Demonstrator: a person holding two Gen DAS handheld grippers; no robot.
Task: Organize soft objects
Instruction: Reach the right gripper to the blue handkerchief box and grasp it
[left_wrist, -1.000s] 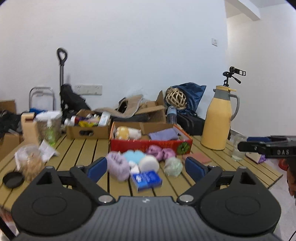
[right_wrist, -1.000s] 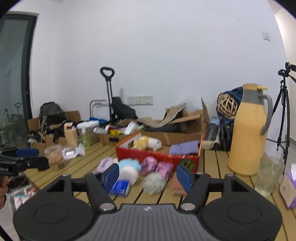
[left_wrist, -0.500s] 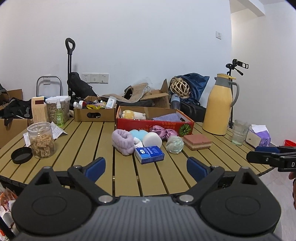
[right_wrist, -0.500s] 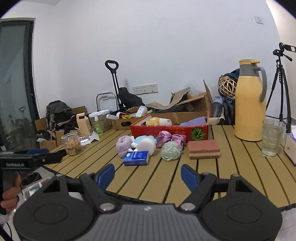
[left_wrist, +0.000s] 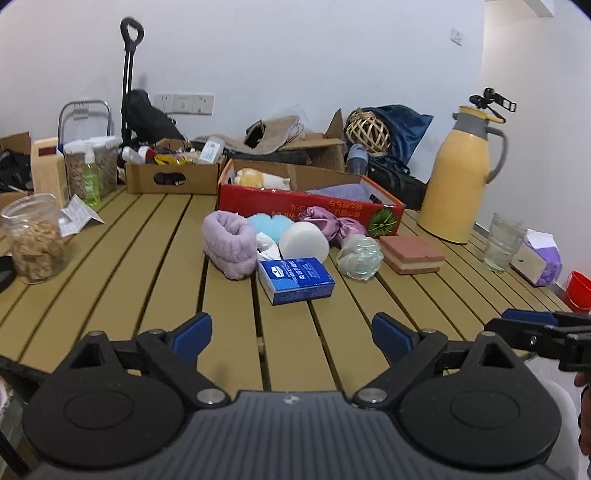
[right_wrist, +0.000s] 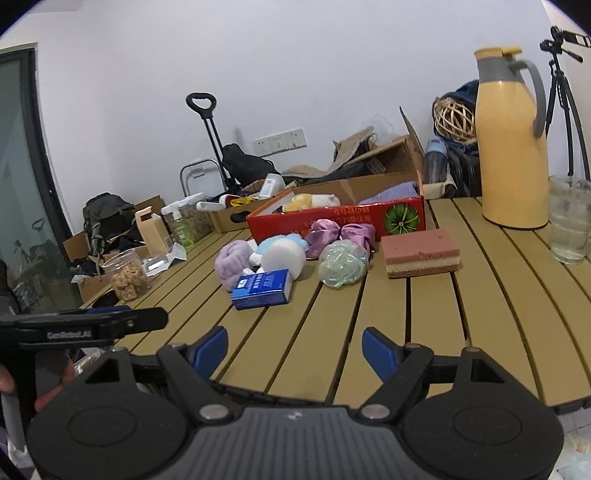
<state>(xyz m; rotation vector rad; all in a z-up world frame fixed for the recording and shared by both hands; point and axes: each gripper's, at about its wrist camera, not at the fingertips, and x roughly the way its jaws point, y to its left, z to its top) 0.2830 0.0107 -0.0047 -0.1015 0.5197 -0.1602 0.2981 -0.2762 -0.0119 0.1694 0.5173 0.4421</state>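
Soft things lie in a cluster mid-table: a lilac towel roll (left_wrist: 231, 242) (right_wrist: 233, 263), a white sponge puck (left_wrist: 303, 242) (right_wrist: 283, 255), a pale green mesh ball (left_wrist: 360, 255) (right_wrist: 342, 266), purple satin scrunchies (left_wrist: 328, 220) (right_wrist: 338, 234), a pink layered sponge (left_wrist: 412, 254) (right_wrist: 421, 252) and a blue tissue pack (left_wrist: 295, 280) (right_wrist: 263, 288). Behind them a red box (left_wrist: 306, 203) (right_wrist: 332, 218) holds a yellow plush and lilac cloth. My left gripper (left_wrist: 291, 334) and right gripper (right_wrist: 293, 349) both hover open over the table's near edge, nothing between the fingers.
A yellow thermos (left_wrist: 461, 173) (right_wrist: 511, 140), a water glass (left_wrist: 503, 242) (right_wrist: 569, 218) and a tissue box (left_wrist: 539, 256) stand at the right. A jar of snacks (left_wrist: 33, 238) (right_wrist: 127, 275), a green bottle (left_wrist: 90, 177) and a cardboard box (left_wrist: 171, 177) sit left and behind.
Both grippers have sunk toward the table edge, so the cluster now sits higher and nearer in both views. The right jaws stand wider than a second ago. Nothing on the table moved.
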